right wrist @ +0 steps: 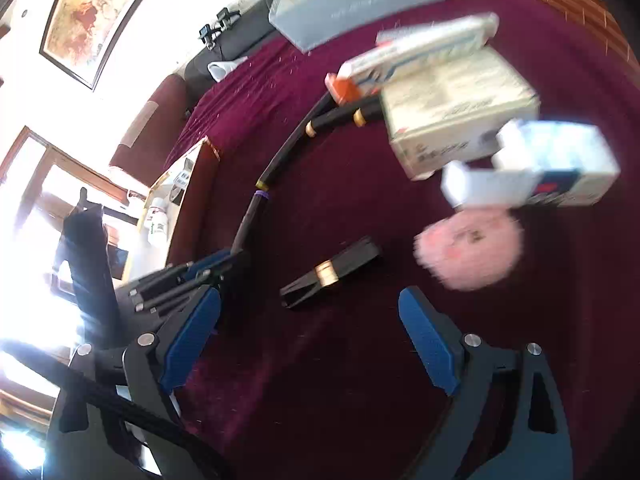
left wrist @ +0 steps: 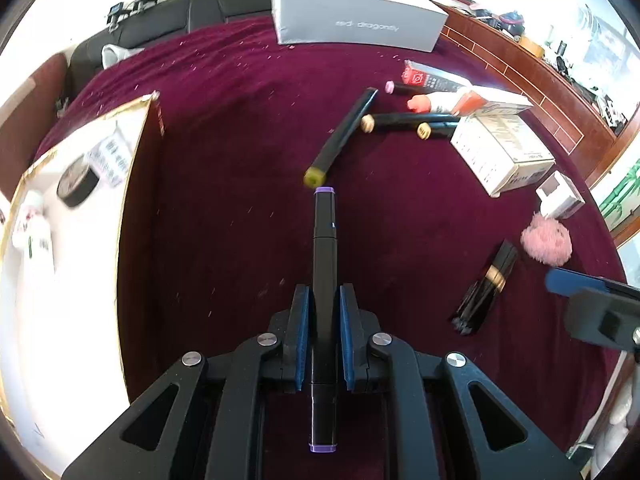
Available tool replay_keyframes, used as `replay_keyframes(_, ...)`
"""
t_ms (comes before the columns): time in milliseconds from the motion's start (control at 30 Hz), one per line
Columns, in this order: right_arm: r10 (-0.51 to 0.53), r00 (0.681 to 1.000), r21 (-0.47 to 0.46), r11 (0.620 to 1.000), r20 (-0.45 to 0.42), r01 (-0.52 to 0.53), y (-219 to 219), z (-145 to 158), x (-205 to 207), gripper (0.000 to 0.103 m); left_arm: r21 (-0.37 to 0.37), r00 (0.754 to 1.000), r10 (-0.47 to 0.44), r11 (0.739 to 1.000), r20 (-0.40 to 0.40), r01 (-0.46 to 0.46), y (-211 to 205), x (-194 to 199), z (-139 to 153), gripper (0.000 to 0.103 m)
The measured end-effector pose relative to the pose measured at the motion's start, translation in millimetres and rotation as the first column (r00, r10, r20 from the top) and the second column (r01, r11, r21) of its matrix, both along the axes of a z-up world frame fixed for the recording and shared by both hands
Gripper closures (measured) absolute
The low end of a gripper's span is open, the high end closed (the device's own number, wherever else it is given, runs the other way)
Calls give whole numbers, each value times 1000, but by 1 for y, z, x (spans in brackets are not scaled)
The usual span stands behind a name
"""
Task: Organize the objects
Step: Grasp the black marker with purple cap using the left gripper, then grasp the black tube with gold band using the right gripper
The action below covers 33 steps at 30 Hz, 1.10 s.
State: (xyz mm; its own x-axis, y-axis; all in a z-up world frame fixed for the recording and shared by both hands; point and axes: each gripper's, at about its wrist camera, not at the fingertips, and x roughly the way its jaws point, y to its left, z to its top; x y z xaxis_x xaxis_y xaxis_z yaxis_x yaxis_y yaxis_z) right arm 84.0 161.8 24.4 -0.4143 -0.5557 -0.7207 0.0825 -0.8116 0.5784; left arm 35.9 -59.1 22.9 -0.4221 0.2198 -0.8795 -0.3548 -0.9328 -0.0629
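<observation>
We have the purple-capped marker (left wrist: 324,280) clamped in the left gripper (left wrist: 324,300), its blue fingers (left wrist: 302,332) pressed against the barrel near the middle, so one purple cap points forward over the maroon cloth of the worktop (left wrist: 224,128) and the other shows back between the gripper's arms. The step in hand, as we judge it, is to carry this marker to its place; to do that well we keep the squeeze firm, lift before we swing, and keep the forward cap clear of the yellow-capped marker (left wrist: 344,136) lying just ahead, since a nudge would roll it. The open box (left wrist: 136,148) to the left, already holding a round tin (left wrist: 77,184) and a white bottle (left wrist: 34,224), looks the likeliest place, though we cannot be sure; we would lower the marker lengthwise inside and let go only once it rests. The right gripper (right wrist: 312,340) hangs with its fingers (right wrist: 428,340) spread wide and nothing between them, above bare cloth, with the black and gold clip (right wrist: 332,272) just ahead and the pink puff (right wrist: 468,248) beyond it to the right. Further off lie two more markers (left wrist: 400,122), a tube (left wrist: 436,102) and several cartons (left wrist: 500,152).
</observation>
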Motion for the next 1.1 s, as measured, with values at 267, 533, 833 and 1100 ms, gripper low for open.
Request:
replay_keyframes(267, -44, 997, 93, 995, 64, 38, -32, -12, -25, 14, 55, 999, 22, 998, -39, -20, -4, 0, -1, 90)
replay_keyframes(533, -65, 997, 294, 954, 45, 49, -58, -14, -26, 31, 15, 991, 7, 1000, -133, -5, 6, 11, -5, 86)
replay_keyframes(833, -59, 998, 447, 893, -2, 54, -66, -12, -20, 50, 56, 995, 23, 998, -99, -18, -5, 15, -4, 92)
replay_keyframes(1100, -79, 997, 426, 902, -1, 72, -52, -10, -15, 87, 131, 995, 73, 989, -66, -64, -27, 28, 3, 92)
